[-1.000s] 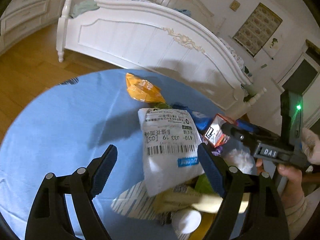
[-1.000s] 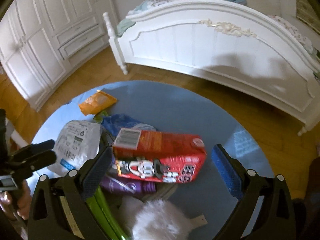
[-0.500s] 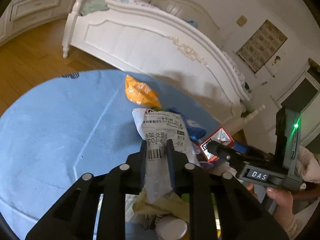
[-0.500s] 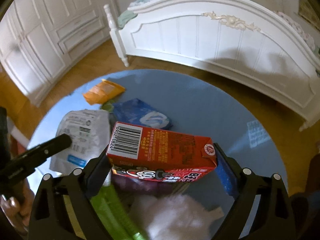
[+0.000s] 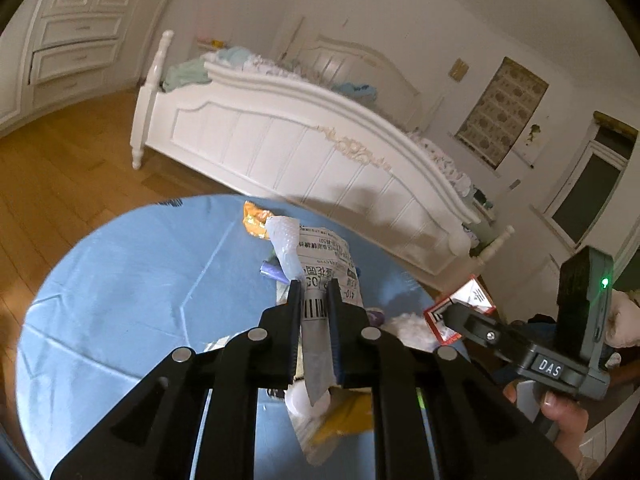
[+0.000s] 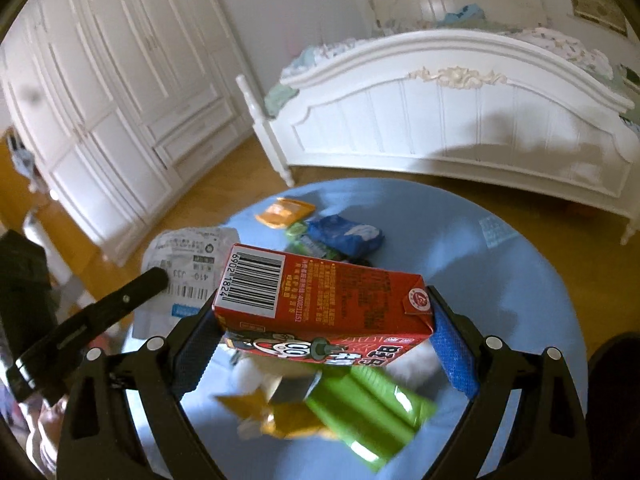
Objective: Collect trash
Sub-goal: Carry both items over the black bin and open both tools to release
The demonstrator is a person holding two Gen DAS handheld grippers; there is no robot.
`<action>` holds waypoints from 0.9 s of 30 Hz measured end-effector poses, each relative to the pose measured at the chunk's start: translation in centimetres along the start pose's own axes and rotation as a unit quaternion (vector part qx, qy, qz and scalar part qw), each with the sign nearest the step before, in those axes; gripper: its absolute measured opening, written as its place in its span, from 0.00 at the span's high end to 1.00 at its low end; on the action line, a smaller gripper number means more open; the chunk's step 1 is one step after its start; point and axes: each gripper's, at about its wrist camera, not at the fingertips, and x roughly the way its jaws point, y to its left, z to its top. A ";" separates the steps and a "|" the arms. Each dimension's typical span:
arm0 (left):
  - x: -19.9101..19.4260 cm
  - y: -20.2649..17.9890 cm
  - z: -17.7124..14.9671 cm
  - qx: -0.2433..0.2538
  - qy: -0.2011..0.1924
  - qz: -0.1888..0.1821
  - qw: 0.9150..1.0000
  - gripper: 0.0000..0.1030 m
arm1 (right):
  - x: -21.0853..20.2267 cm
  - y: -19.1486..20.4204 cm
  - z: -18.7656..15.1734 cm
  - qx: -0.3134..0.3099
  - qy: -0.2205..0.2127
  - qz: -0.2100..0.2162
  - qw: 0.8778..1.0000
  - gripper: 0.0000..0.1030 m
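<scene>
My left gripper (image 5: 314,286) is shut on a white mailer bag (image 5: 324,256) with a printed shipping label and holds it lifted above the round blue table (image 5: 120,280). The bag also shows in the right wrist view (image 6: 188,264). My right gripper (image 6: 320,332) is shut on a red drink carton (image 6: 328,300), held by its two ends above the table. The carton's end shows in the left wrist view (image 5: 460,312). More trash lies below: an orange wrapper (image 6: 284,212), a blue packet (image 6: 348,236), a green packet (image 6: 368,412) and white fluff (image 5: 408,328).
A white bed footboard (image 6: 460,128) stands just beyond the table. White wardrobes (image 6: 112,100) line the left wall. Wooden floor (image 5: 60,180) surrounds the table. The right gripper's body (image 5: 560,356) and the hand holding it are close at my left gripper's right.
My left gripper closed on the mailer bag and lifted it. My right gripper closed on the red carton and raised it off the pile. Both views rose away from the table.
</scene>
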 end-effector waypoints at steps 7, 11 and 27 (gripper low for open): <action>-3.7 -0.1 -0.5 0.000 -0.026 -0.006 1.000 0.87 | -2.9 1.6 -2.2 -0.006 -0.016 0.029 0.999 0.10; -5.2 -0.5 -0.2 0.013 -0.037 -0.001 0.999 0.87 | -3.8 2.1 -2.4 0.003 -0.027 0.049 0.998 0.10; -0.7 -9.1 -2.6 0.080 0.018 -0.093 0.992 0.87 | -13.2 -9.9 -6.5 0.120 -0.103 0.002 0.987 0.10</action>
